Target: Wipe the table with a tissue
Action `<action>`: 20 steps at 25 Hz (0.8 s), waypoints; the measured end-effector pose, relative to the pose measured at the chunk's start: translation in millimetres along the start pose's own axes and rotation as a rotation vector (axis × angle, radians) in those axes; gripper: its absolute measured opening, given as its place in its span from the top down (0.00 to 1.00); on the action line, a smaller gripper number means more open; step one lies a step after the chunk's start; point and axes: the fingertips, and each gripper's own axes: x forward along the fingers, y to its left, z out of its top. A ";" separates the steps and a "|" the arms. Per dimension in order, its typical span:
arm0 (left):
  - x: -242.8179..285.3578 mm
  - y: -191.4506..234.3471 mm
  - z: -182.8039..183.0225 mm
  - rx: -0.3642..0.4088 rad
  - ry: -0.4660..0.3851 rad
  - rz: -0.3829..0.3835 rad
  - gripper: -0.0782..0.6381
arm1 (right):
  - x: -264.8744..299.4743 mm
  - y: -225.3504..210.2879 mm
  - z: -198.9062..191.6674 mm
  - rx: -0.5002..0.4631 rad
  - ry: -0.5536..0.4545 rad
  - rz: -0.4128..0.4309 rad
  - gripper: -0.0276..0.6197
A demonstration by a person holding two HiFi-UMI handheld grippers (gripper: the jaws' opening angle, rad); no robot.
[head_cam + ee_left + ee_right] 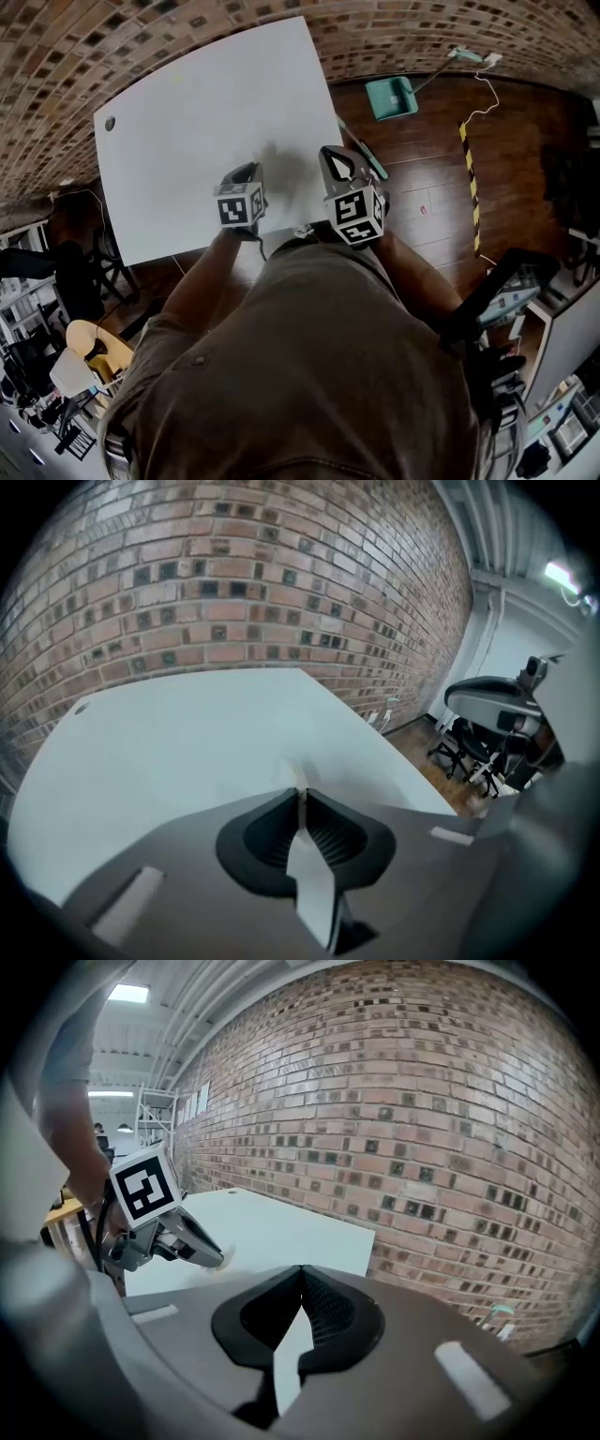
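Table (pixel 187 112) bright, evenly lit; soft shadow at its near edge. Beyond table: dim floor (pixel 441 169), strong fisheye bending, dark vignetted corners.

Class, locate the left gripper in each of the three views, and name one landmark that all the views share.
Head view: left gripper at centre, just left of the right gripper, over the white table's near edge.
Left gripper view: left gripper's jaws at bottom centre, shut on a scrap of tissue.
Right gripper view: left gripper left of middle, marker cube on top, tip by the table.
Shared landmark: the white table.
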 end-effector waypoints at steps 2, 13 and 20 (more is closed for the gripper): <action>-13.0 0.3 9.8 0.015 -0.049 0.006 0.85 | 0.9 3.2 -1.0 0.057 0.001 0.007 0.94; -62.2 26.2 -7.7 -0.029 -0.180 0.033 0.85 | -14.4 45.9 11.0 0.083 0.016 0.021 0.94; -100.1 9.8 -12.3 -0.005 -0.229 0.072 0.85 | -36.9 60.8 17.9 0.102 -0.048 0.072 0.94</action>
